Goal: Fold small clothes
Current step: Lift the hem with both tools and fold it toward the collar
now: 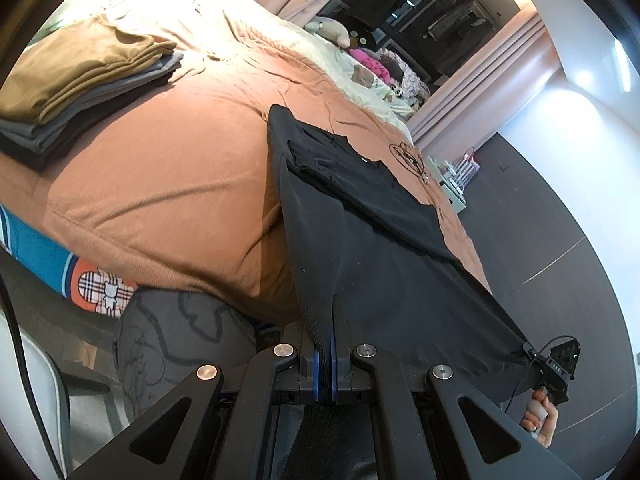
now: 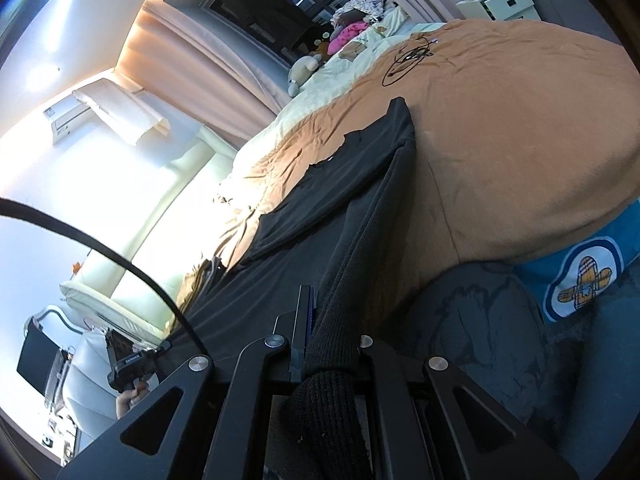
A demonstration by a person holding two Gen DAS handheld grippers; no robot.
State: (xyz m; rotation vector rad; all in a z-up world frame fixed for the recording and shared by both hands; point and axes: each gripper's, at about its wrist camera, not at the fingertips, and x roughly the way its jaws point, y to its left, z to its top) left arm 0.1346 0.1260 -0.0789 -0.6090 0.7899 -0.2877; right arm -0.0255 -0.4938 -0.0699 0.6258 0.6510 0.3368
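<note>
The left gripper [image 1: 326, 350] sits at 6 o'clock in its own view, its fingers [image 1: 318, 364] pinched tight on the ribbed hem of a black T-shirt [image 1: 384, 264]. The right gripper [image 2: 320, 344] likewise clamps the hem's other corner, knit fabric bunched between its fingers [image 2: 302, 320]. The stretched hem runs from the left gripper toward 4 o'clock, where a hand [image 1: 540, 420] holds the right gripper. From both grips the shirt slopes away onto the bed [image 1: 168, 184], its far part lying flat on the orange-brown cover with a sleeve folded over the body. At 10 o'clock in the left view a stack of folded clothes [image 1: 80, 92] rests on the bed, well apart from the shirt. Beyond the shirt a coiled black cable [image 2: 408, 58] lies on the cover. Farthest off, plush toys [image 1: 332, 30] sit near the pink curtains [image 1: 488, 80].
</note>
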